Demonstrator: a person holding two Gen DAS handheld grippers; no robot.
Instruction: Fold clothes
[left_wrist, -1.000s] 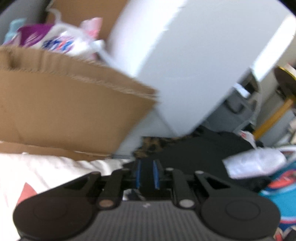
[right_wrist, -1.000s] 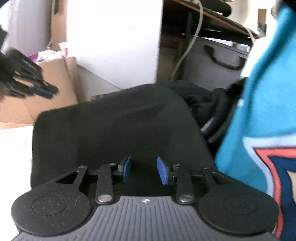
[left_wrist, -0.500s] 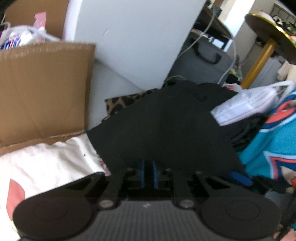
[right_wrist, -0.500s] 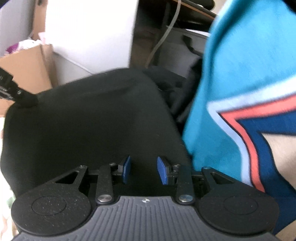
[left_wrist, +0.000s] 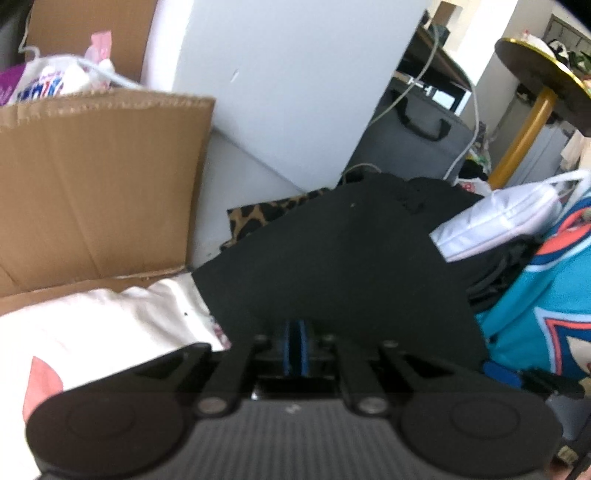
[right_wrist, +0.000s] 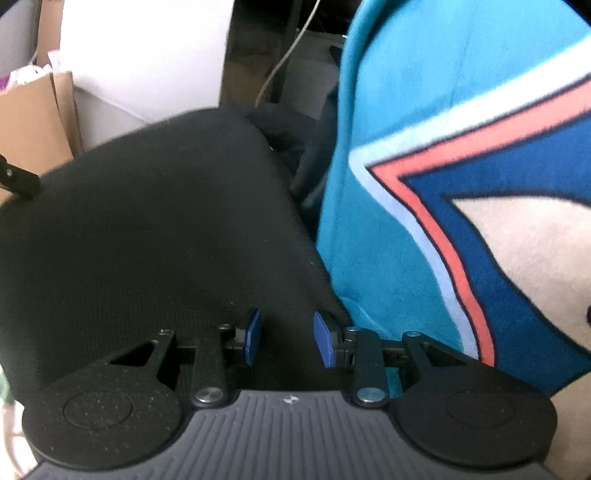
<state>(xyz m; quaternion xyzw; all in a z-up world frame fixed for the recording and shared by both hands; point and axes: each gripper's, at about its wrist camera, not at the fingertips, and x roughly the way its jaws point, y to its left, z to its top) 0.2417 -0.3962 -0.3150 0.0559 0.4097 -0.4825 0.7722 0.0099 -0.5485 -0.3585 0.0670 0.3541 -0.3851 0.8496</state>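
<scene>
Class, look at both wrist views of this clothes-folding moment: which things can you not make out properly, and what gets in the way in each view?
- Black garment: near edge hidden behind the left gripper body, left wrist view.
- Teal printed garment: cut off by the right edge, right wrist view; its design is unreadable.
- Right gripper: whether its pads press the black cloth is unclear.
- Leopard-print fabric: mostly covered by the black garment.
- Brown cardboard box: contents blurred.

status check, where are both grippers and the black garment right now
Left gripper shut on black garment edge. Right gripper jaws apart over the same cloth, grip unclear. Teal jersey crowds the right side.
</scene>
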